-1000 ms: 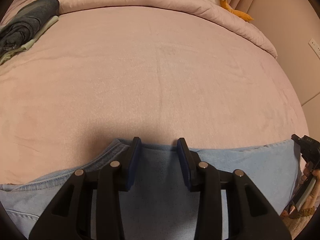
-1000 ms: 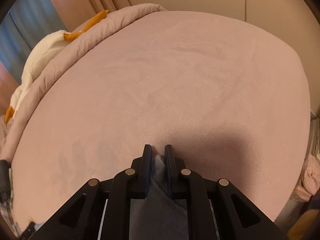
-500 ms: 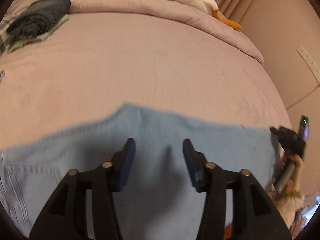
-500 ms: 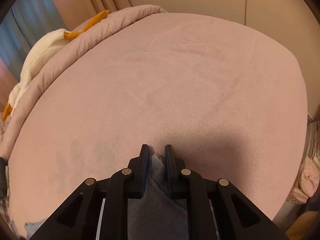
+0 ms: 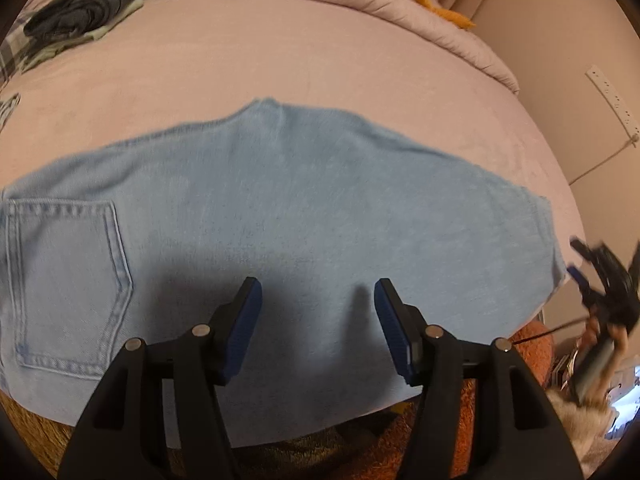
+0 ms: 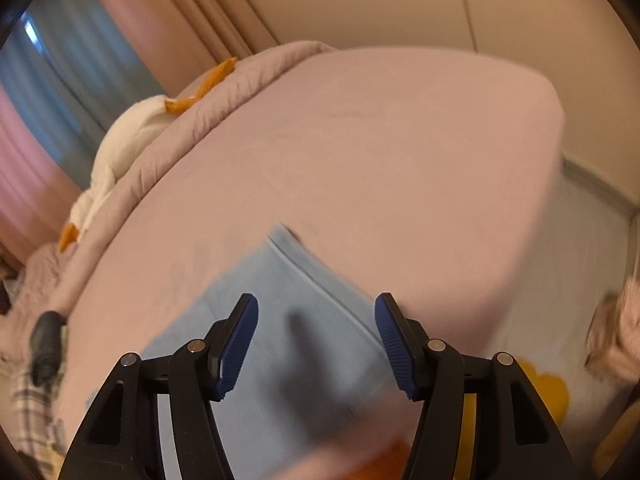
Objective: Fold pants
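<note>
Light-blue denim pants (image 5: 304,216) lie flat on the pink bed (image 5: 320,52), both grippers' jaws opening empty; next, regrip the 9 o'clock pocket end.

Both wrist views look steeply down, close over the bed's (image 5: 280,60) near edge. Left faces the headboard end, right angles toward the curtains (image 6: 132,40). Shared: pale blue pants (image 5: 300,200), plush goose (image 6: 128,136).
</note>
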Tool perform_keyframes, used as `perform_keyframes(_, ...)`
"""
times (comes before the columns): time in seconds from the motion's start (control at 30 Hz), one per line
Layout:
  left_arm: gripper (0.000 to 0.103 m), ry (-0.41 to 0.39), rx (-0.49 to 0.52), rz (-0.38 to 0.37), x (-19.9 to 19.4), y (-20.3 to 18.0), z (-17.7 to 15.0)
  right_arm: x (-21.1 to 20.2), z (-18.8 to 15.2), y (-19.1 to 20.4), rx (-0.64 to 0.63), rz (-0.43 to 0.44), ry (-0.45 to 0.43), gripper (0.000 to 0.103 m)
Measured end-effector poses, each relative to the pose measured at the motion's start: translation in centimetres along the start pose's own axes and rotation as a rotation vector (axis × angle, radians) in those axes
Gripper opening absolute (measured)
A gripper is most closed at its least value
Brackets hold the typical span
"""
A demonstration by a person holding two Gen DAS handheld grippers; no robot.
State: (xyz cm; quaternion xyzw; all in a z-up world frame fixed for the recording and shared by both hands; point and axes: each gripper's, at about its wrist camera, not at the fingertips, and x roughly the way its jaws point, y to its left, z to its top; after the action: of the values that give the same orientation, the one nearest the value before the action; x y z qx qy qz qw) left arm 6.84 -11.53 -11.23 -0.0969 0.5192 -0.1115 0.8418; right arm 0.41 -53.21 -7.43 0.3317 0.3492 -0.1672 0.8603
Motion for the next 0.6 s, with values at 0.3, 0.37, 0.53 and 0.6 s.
perform_keyframes(0.3,0.059,-0.007,0.013,0.008,0.3,-0.6,-0.3,-0.6,-0.9,-2.0,0.078,0.033,0.031,0.041)
perform_keyframes(0.37,0.059,-0.009,-0.003,-0.011,0.2,-0.1,-0.6,-0.7,-0.6,-1.7,0.068,0.033,0.032,0.041)
perform_keyframes(0.53,0.059,-0.009,-0.011,-0.035,-0.3,0.3,-1.5,0.8,-0.4,-2.4,0.099,0.000,0.082,0.041)
perform_keyframes(0.6,0.059,-0.007,-0.002,-0.036,-0.4,0.4,-1.7,1.1,-0.5,-3.0,0.131,-0.008,0.086,0.041)
